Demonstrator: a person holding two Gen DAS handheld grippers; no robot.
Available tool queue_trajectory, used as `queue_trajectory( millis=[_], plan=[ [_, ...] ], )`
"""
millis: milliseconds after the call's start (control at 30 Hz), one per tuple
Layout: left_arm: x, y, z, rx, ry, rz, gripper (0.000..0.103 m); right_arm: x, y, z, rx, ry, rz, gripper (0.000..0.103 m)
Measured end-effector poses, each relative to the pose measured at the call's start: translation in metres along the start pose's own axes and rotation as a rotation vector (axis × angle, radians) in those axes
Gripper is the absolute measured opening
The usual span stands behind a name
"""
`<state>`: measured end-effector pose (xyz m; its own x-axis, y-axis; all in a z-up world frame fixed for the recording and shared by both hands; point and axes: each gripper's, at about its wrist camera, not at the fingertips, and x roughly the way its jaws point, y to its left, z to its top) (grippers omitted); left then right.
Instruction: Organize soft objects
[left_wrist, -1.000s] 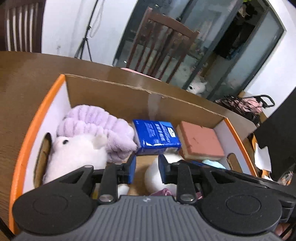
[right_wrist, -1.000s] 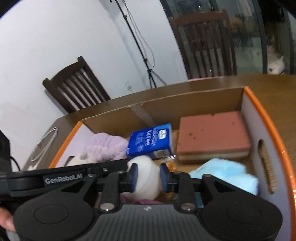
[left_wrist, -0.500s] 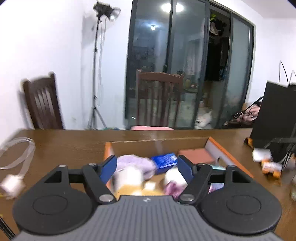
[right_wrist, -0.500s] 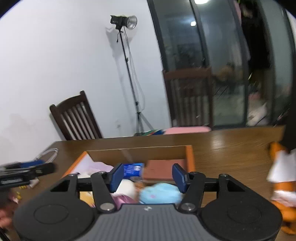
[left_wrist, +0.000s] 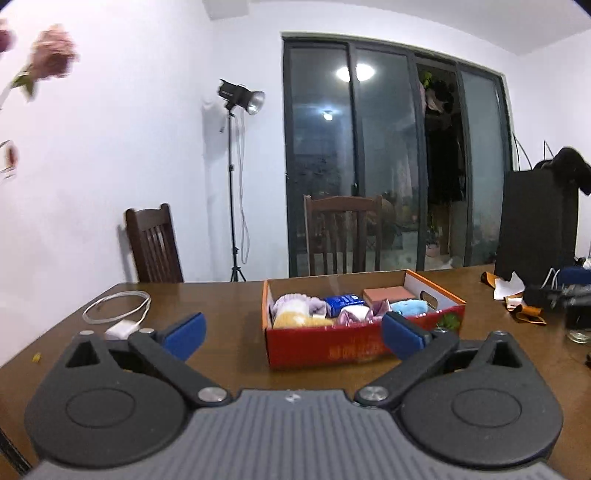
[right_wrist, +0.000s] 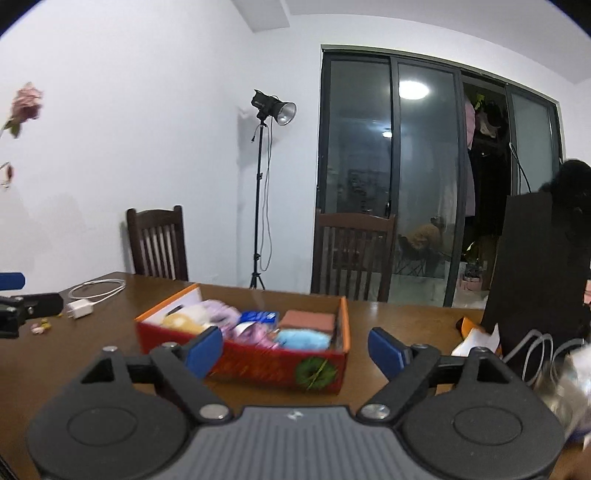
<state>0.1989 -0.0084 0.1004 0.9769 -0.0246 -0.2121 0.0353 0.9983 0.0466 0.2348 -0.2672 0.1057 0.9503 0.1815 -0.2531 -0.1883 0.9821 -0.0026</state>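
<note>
A red cardboard box (left_wrist: 332, 350) with an orange rim stands on the brown table, some way ahead of both grippers. Inside lie a purple plush (left_wrist: 299, 302), a yellow soft item (left_wrist: 291, 319), a blue tissue pack (left_wrist: 343, 301), a terracotta sponge (left_wrist: 388, 293), a pink cloth (left_wrist: 358, 314) and a light blue cloth (left_wrist: 410, 306). My left gripper (left_wrist: 293, 334) is opening wide, with nothing between its blue pads. The right wrist view shows the same box (right_wrist: 258, 365) from its right corner. My right gripper (right_wrist: 295, 350) is also opening and holds nothing.
A white charger with coiled cable (left_wrist: 122, 326) lies on the table to the left. A black bag (left_wrist: 535, 221), orange and white papers (left_wrist: 513, 295) and a glass (left_wrist: 580, 325) sit to the right. Two wooden chairs and a light stand are behind the table.
Both grippers have pulled back and up from over the box, and their jaws have gone from nearly shut to wide apart. The box now looks small and distant.
</note>
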Motion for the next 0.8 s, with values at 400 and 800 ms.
queue_trajectory(
  millis=[400, 800],
  plan=[
    [-0.107, 0.015, -0.06, 0.003, 0.007, 0.082, 0.103, -0.088, 0.061, -0.079, 0.008, 0.073, 0.082, 0.086],
    [-0.148, 0.011, -0.074, -0.014, -0.017, 0.05, 0.103, -0.14, 0.066, -0.094, 0.041, 0.076, 0.046, 0.086]
  ],
)
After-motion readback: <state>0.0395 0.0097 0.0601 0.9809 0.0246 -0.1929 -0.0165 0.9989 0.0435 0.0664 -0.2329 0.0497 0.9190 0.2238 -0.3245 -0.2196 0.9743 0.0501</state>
